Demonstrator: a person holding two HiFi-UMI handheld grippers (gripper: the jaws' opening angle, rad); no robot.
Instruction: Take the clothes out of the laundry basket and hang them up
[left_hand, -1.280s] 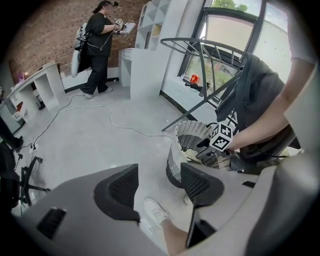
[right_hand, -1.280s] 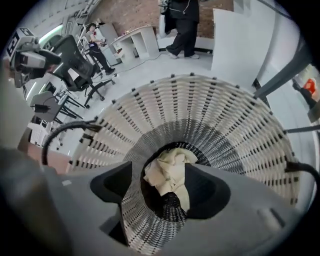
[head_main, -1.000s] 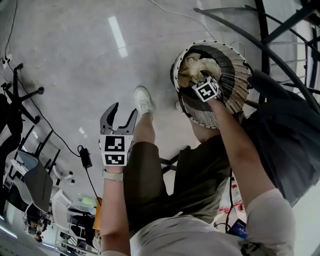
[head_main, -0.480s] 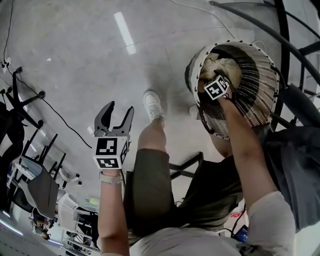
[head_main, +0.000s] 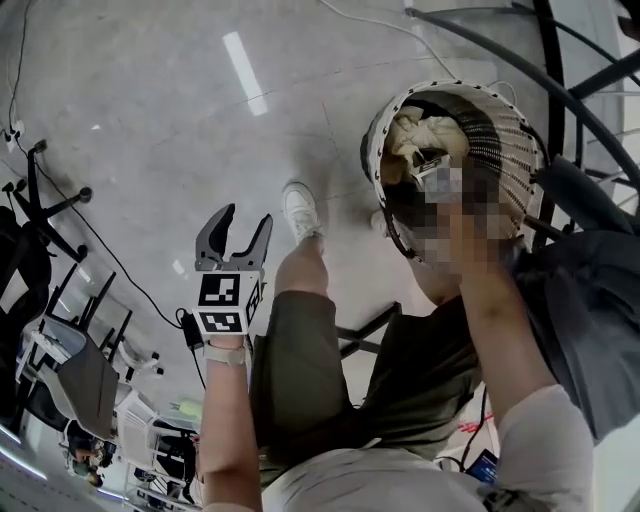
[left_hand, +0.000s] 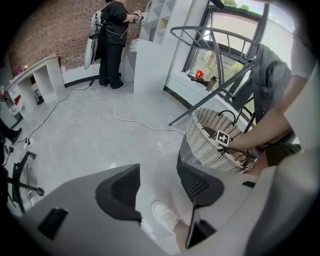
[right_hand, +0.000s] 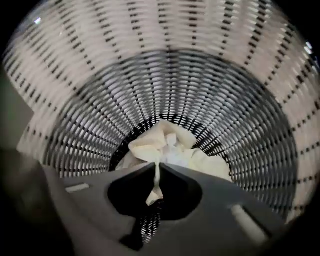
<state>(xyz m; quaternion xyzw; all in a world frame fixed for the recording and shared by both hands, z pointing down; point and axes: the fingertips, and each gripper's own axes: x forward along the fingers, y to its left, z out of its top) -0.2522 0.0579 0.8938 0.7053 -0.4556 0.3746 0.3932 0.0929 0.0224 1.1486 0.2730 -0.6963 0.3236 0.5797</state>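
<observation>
A white woven laundry basket (head_main: 505, 130) stands on the floor at the upper right, with a cream garment (head_main: 410, 135) crumpled inside. My right gripper (head_main: 428, 160) reaches down into it, partly under a blurred patch. In the right gripper view its jaws are closing, and the right gripper (right_hand: 159, 167) pinches a thin fold of the cream garment (right_hand: 170, 147) against the basket (right_hand: 165, 60) bottom. My left gripper (head_main: 235, 228) hangs open over the floor, left of the basket, holding nothing. The left gripper (left_hand: 159, 177) sees the basket (left_hand: 205, 145) ahead at the right.
A dark metal drying rack (head_main: 500, 50) arches over the basket, with a grey garment (head_main: 590, 300) hanging on it at the right. My white shoe (head_main: 300, 210) is beside the basket. Office chairs (head_main: 60, 360) stand at the left. A cable (left_hand: 125, 120) crosses the floor; a person (left_hand: 112, 40) stands far off.
My right gripper has stayed inside the basket and sunk a little onto the cream cloth. The left gripper hovers open in nearly the same place.
</observation>
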